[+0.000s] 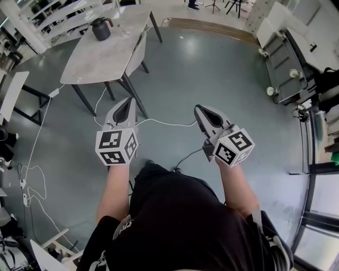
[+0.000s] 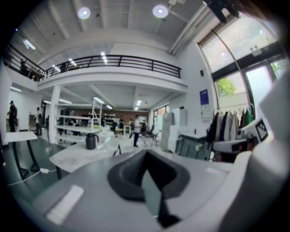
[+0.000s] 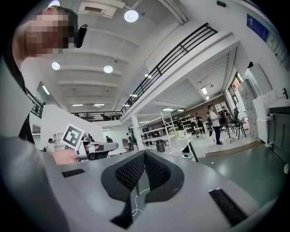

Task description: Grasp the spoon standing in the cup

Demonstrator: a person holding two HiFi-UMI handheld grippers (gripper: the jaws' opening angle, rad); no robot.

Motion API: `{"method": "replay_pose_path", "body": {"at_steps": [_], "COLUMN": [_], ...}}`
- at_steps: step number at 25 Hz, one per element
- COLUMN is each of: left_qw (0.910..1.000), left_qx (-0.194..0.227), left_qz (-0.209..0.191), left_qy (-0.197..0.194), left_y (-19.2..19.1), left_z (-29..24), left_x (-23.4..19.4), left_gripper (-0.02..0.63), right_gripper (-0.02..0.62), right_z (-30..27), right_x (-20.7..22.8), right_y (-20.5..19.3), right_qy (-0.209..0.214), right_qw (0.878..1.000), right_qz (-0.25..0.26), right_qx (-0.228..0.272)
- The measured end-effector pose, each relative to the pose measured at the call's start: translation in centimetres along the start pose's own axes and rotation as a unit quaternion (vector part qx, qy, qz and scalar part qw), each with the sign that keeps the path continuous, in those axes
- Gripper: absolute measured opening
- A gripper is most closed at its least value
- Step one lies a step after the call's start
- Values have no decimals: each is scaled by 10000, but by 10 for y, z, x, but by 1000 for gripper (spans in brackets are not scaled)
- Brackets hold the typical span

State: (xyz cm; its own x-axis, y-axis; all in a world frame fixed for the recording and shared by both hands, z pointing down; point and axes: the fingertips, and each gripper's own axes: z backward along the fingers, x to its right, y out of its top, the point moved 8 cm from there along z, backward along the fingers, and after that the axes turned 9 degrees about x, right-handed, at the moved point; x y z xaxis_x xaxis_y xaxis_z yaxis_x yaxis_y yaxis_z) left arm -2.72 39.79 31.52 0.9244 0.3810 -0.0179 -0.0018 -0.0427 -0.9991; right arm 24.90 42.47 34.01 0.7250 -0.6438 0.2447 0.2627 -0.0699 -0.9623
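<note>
Bright, even indoor light. Round ceiling lamps (image 2: 159,11) glow left of the tall window (image 2: 238,43), which glares white. The floor (image 1: 222,79) has a soft sheen and faint shadows. Fisheye bending and black corners frame the gripper views, and the near left claw (image 2: 146,154) is blurred.

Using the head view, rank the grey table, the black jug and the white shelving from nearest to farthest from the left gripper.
1. Grey table, just ahead of the left gripper.
2. Black jug, on the table's far end.
3. White shelving, beyond the table, upper left.
</note>
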Motion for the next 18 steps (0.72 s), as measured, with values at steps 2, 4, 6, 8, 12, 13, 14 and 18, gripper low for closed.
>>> {"method": "replay_pose_path", "body": {"at_steps": [2, 4, 6, 8, 12, 13, 14, 18], "left_qw": [10000, 10000, 9999, 9999, 9997, 9997, 9998, 10000], "left_qx": [-11, -19, -35, -33, 6, 14, 20, -12], "left_qz": [-18, -52, -67, -78, -71, -65, -59, -23], "left_qy": [-22, -57, -100, -145, -223, -221, -203, -91], "left_y": [0, 1, 2, 1, -3, -5, -8, -20], "left_z": [-5, -11, -18, -26, -50, -55, -60, -86], "left_x": [3, 5, 5, 5, 3, 1, -1, -15], "left_gripper": [8, 8, 8, 8, 8, 8, 8, 9], "right_gripper": [-5, -5, -5, -5, -5, -5, -5, -5], "right_z": [2, 3, 1, -3, -17, -23, -29, -61], "right_x": [4, 8, 12, 19, 35, 39, 44, 63], "right_y": [-2, -2, -1, -1, -2, -2, -3, -2], "right_qy": [0, -20, -63, -94, -106, -99, -82, 55], "right_qw": [10000, 10000, 10000, 9999, 9999, 9999, 9999, 9994], "right_qz": [-35, -50, -60, -48, -5, 0, 7, 78], "right_qx": [-14, -17, 0, 7, -49, -89, -138, -334]}}
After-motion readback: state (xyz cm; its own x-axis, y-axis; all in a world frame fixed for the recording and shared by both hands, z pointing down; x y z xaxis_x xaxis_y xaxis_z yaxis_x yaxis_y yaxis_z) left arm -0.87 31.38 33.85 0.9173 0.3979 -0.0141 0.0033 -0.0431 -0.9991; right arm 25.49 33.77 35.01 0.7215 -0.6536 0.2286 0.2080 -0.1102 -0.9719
